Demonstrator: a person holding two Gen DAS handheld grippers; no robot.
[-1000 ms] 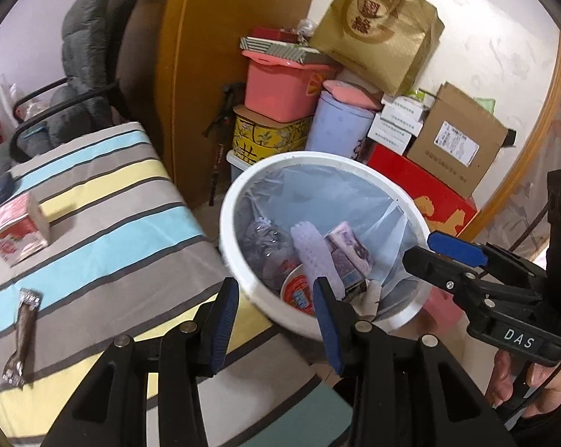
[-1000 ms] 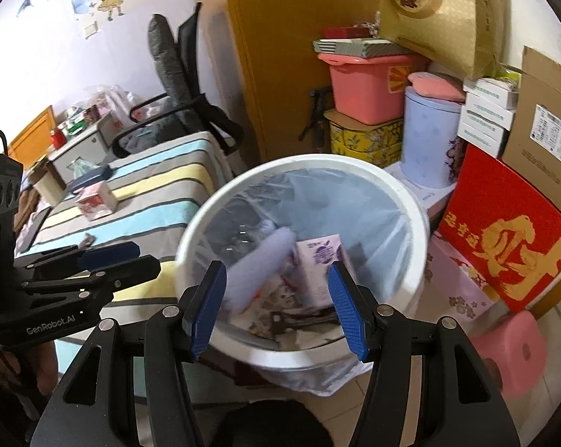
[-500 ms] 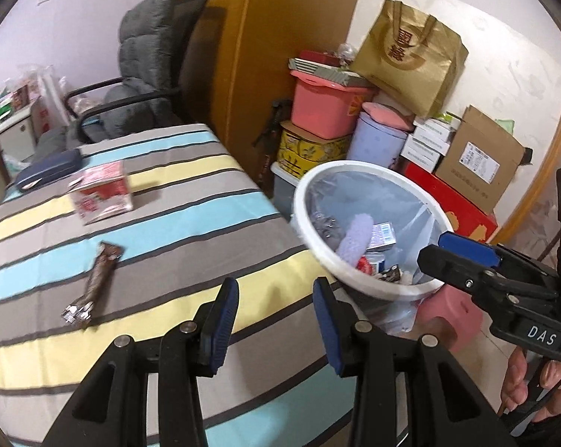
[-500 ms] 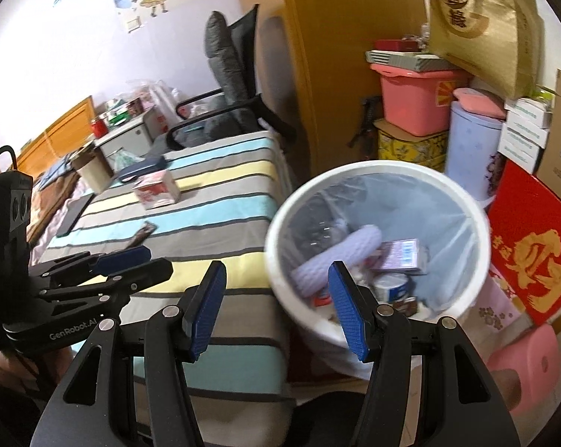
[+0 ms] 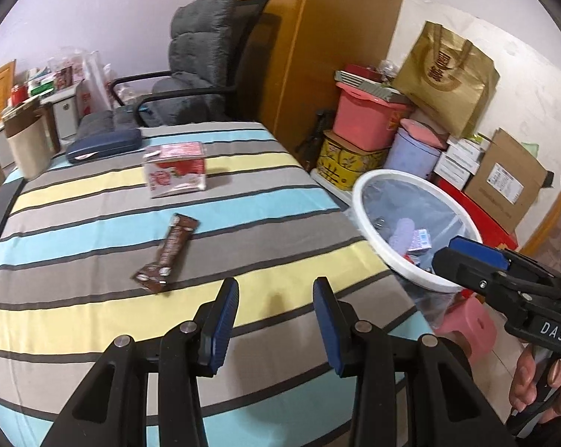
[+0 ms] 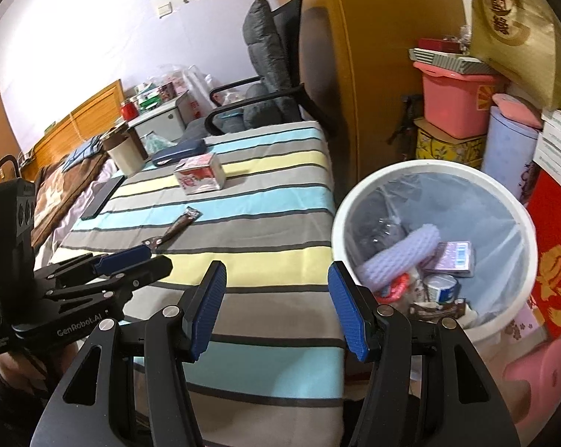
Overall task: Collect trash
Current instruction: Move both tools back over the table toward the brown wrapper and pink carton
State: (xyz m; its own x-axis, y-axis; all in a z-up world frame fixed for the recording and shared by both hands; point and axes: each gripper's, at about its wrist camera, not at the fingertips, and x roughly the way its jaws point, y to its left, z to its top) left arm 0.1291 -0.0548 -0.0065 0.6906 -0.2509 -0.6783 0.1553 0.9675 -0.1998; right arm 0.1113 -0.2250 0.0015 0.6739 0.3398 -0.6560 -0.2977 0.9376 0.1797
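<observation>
Both grippers have swung away from the trash bin (image 6: 434, 249) and now look out over the striped bed (image 5: 243, 201). A second ago the bin filled both views. Now it sits off the bed's right edge, with trash already inside its clear liner.

The left gripper (image 5: 276, 320) has its blue fingers apart and holds nothing. The right gripper (image 6: 276, 309) is the same, wide apart and empty. I think that drop is done and the hands are going back for more.

A brown snack wrapper (image 5: 166, 253) lies flat near the middle of the bed, just ahead of the left gripper. A red and white carton (image 5: 175, 175) stands farther back, closer to the far edge. It looks like a drink box, but the print is too blurry to read.

The near edge of the bed is hidden behind the gripper bodies. The bottom of the bin is hard to see through the pile. A dark flat thing (image 6: 102, 197) at the bed's left edge is partly cut off.
</observation>
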